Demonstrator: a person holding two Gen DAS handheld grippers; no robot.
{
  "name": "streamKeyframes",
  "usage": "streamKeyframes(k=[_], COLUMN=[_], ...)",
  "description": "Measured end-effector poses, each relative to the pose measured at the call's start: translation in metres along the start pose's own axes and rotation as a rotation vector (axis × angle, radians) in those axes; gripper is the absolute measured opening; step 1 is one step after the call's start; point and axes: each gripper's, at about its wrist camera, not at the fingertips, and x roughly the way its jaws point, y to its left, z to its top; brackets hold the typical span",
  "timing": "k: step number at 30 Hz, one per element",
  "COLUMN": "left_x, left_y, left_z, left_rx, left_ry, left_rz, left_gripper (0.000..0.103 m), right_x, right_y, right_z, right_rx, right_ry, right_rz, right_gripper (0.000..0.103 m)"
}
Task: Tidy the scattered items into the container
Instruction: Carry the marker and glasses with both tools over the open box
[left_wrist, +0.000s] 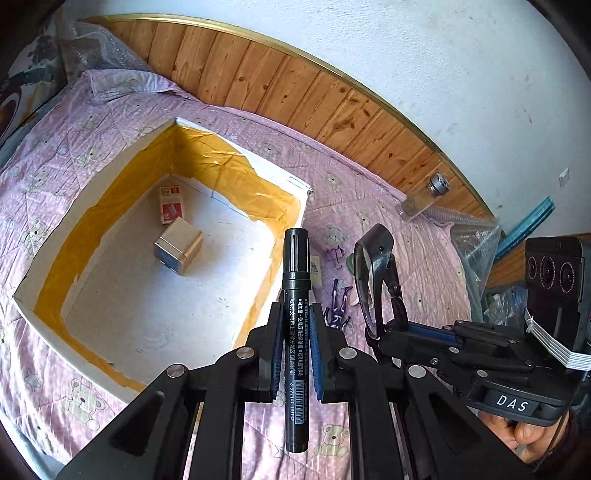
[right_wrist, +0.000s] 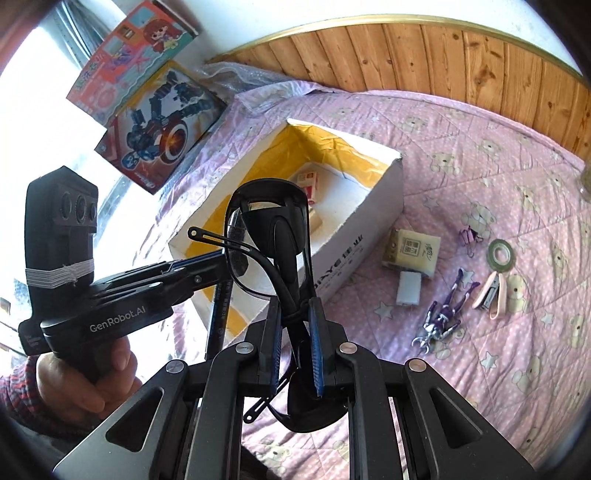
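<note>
A: Box (left_wrist: 236, 147) sits mid-bed on the quilt (left_wrist: 369, 192), open top, yellow tape round the inner walls. Two items already on its floor, a silver tin (left_wrist: 179, 250) and a small carton (left_wrist: 171, 204), both toward the far left corner.

B: What am I carrying?

A: Left gripper (left_wrist: 296, 317) is clamped on a marker (left_wrist: 295, 280), cap pointing away, held about mid-barrel. It hangs just short of the box's near right rim. Right gripper (right_wrist: 291, 314) is pinched on folded glasses (right_wrist: 266, 236), gripped where the arms bunch together. They hang near the box's near corner.

B: Best way to finish this step?

A: My read: bring the marker across the rim to the bare floor right of the tin, go low, then let go so it doesn't roll or bounce. Glasses next. Set them lens-up on clear floor, not on the tin, and release close to the bottom. Move one tool at a time; the two are close together and could knock.

B: What's left outside?

A: Right of the box: a cube carton (right_wrist: 412, 251), a grey block (right_wrist: 409, 288) just near of it, a purple figure (right_wrist: 443, 314), a stapler (right_wrist: 493, 293), a tape roll (right_wrist: 500, 253), binder clips (right_wrist: 471, 236). A jar (left_wrist: 424, 197) lies far right by the headboard (left_wrist: 295, 92).
</note>
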Motion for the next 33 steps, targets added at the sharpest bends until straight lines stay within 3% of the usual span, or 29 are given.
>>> streamKeyframes(k=[15,33], left_x=[-0.007,0.057], left_y=[0.036,0.047], left_z=[0.014,0.050], left_rx=[-0.099,-0.155], left_ry=[-0.028,0.063], left_rz=[0.047,0.096], left_gripper=[0.014,0.014], right_x=[0.029,0.083], right_y=[0.029,0.004], right_z=[0.057,0.126], right_rx=[-0.070,-0.118], right_ry=[0.005,0.059], right_rz=[0.026,-0.058], right_gripper=[0.014,0.014])
